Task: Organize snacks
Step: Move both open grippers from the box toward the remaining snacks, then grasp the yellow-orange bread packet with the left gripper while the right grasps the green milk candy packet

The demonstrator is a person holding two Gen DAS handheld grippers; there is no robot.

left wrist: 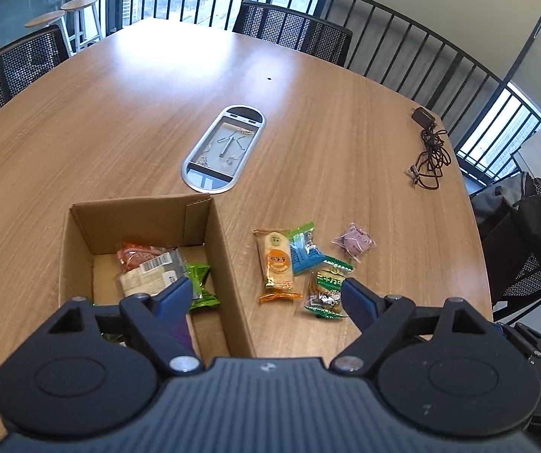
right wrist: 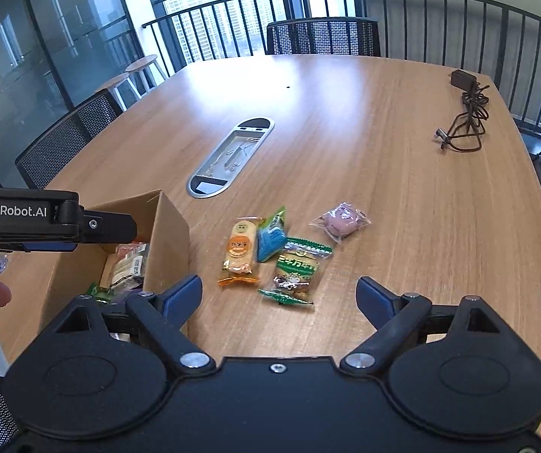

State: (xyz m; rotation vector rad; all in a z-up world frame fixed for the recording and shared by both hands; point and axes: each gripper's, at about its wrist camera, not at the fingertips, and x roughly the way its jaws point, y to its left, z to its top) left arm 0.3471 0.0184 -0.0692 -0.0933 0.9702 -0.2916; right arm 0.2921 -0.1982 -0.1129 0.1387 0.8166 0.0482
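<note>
An open cardboard box [left wrist: 228, 264] [right wrist: 168, 234] stands on the wooden table and holds several snack packets, among them a green one [left wrist: 200, 287] and a pale labelled one [left wrist: 149, 271]. To its right lie an orange packet [left wrist: 276, 264] [right wrist: 238, 253], a blue packet [left wrist: 304, 249] [right wrist: 270, 238], a green nut packet [left wrist: 327, 288] [right wrist: 296, 271] and a pink packet [left wrist: 353, 241] [right wrist: 340, 221]. My left gripper [left wrist: 266, 294] is open and empty, above the box's right wall. My right gripper [right wrist: 279, 290] is open and empty, just short of the nut packet. The left gripper also shows in the right wrist view [right wrist: 43, 226] over the box.
A metal cable hatch [left wrist: 225, 147] [right wrist: 230, 156] is set in the table's middle. A black charger with coiled cable [left wrist: 429, 147] [right wrist: 466, 113] lies at the far right. Mesh chairs [left wrist: 296, 32] [right wrist: 323, 37] and a railing ring the table.
</note>
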